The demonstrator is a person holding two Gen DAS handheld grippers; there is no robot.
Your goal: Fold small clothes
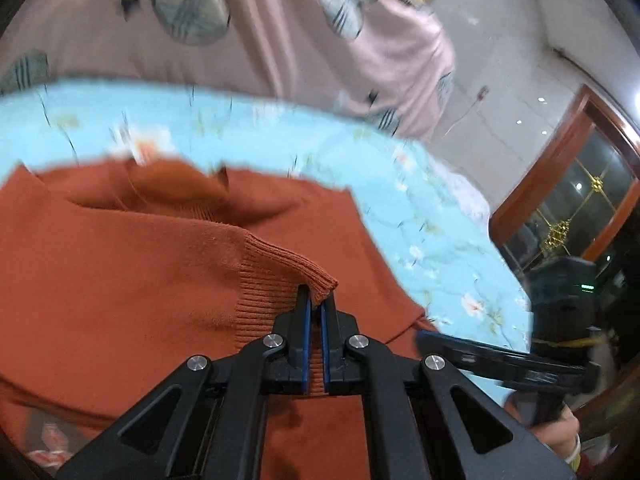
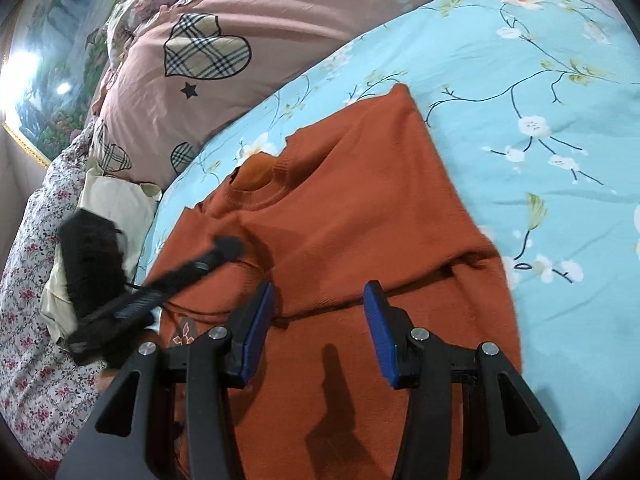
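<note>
A rust-orange knit sweater (image 1: pixel 132 280) lies on a light blue floral bedspread (image 1: pixel 440 240). My left gripper (image 1: pixel 317 304) is shut on the sweater's ribbed sleeve cuff (image 1: pixel 296 276) and holds it over the sweater's body. In the right wrist view the sweater (image 2: pixel 360 208) lies with its neck hole (image 2: pixel 256 176) towards the far left and one sleeve folded across it. My right gripper (image 2: pixel 320 308) is open and empty just above the sweater's lower part. The left gripper (image 2: pixel 160 284) shows blurred at the left there. The right gripper (image 1: pixel 520 364) shows at the right in the left wrist view.
A pink quilt (image 2: pixel 280 20) with plaid hearts is bunched beyond the bedspread. A cream pillow (image 2: pixel 112 200) and a floral sheet (image 2: pixel 32 320) lie at the left. A tiled wall and a wood-framed door (image 1: pixel 580 184) stand at the right.
</note>
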